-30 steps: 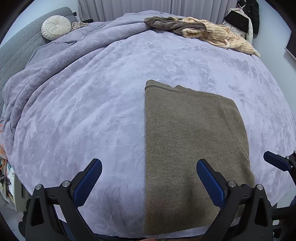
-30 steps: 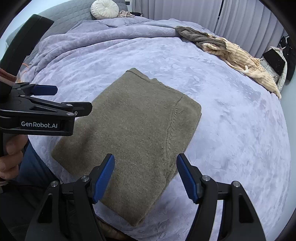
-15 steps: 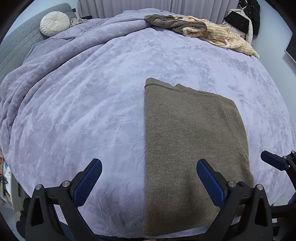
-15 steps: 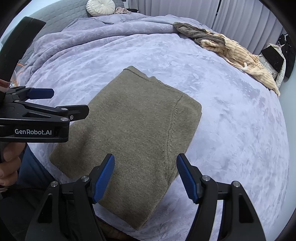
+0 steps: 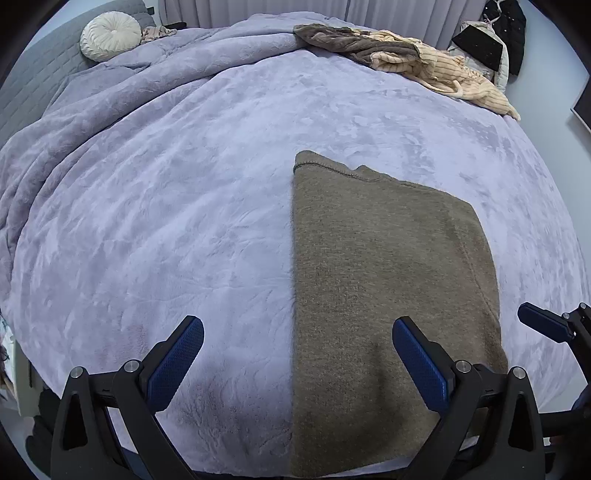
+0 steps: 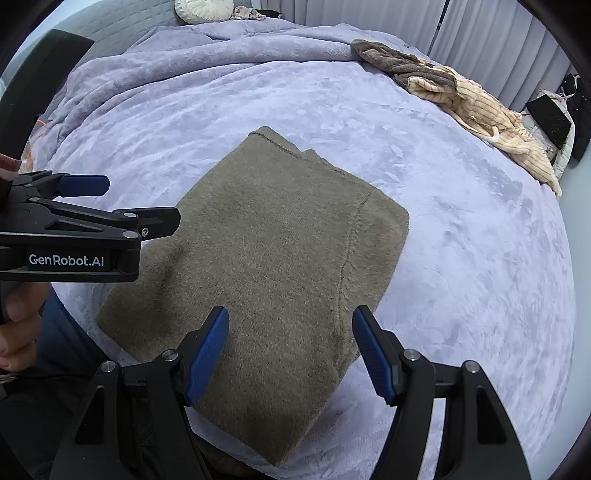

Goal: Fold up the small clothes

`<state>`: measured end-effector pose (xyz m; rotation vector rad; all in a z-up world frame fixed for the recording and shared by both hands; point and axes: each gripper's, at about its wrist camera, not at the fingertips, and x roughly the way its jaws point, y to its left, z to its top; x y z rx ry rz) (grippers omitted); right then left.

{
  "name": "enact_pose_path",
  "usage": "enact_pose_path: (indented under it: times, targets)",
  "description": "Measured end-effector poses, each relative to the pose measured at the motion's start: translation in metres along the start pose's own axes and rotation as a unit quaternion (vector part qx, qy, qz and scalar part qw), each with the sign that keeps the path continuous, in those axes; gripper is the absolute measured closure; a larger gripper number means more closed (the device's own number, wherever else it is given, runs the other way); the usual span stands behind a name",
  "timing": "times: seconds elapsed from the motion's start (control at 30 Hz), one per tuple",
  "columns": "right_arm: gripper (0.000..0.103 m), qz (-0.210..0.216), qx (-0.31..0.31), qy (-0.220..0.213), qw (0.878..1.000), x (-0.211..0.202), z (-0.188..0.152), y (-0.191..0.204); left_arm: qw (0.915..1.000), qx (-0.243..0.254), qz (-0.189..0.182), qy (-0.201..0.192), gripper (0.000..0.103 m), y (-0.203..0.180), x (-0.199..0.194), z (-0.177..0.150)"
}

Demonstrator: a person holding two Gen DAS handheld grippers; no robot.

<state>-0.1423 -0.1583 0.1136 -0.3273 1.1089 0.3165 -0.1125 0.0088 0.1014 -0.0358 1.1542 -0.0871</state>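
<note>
A folded olive-brown knit garment [image 5: 384, 280] lies flat on the lavender bedspread [image 5: 184, 206], near the bed's front edge. It also shows in the right wrist view [image 6: 273, 266]. My left gripper [image 5: 295, 354] is open and empty, hovering over the garment's near left edge. My right gripper [image 6: 290, 347] is open and empty above the garment's near right corner. The left gripper shows from the side in the right wrist view [image 6: 125, 206]. One right fingertip [image 5: 541, 325] shows at the right of the left wrist view.
A pile of unfolded clothes, brown and cream ribbed [image 5: 406, 59], lies at the far right of the bed [image 6: 469, 107]. A round cream pillow [image 5: 110, 35] sits at the far left by the grey headboard. Curtains hang behind.
Both views have shifted slightly, with the far end of the bed sitting lower in frame. The garment has not moved. Both grippers stay open.
</note>
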Motion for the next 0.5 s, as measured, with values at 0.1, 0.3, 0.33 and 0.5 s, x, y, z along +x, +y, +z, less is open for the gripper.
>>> enact_pose_path:
  times: [0.1, 0.3, 0.33, 0.5]
  targets:
    - [0.03, 0.0, -0.001, 0.003, 1.0, 0.0018, 0.0005, 0.0009, 1.0, 0.0, -0.001, 0.0, 0.001, 0.0008, 0.0003, 0.0003]
    - [0.03, 0.0, -0.002, 0.004, 1.0, 0.0033, 0.0008, 0.0014, 1.0, -0.003, -0.003, 0.004, 0.001, 0.0023, 0.0033, 0.0009]
    - [0.03, -0.001, -0.002, 0.005, 1.0, 0.0033, 0.0007, 0.0014, 1.0, -0.003, -0.003, 0.004, 0.001, 0.0025, 0.0038, 0.001]
    - [0.03, 0.001, -0.001, 0.006, 1.0, 0.005, 0.0, 0.003, 1.0, -0.004, -0.003, 0.005, 0.001, 0.0033, 0.0037, 0.0014]
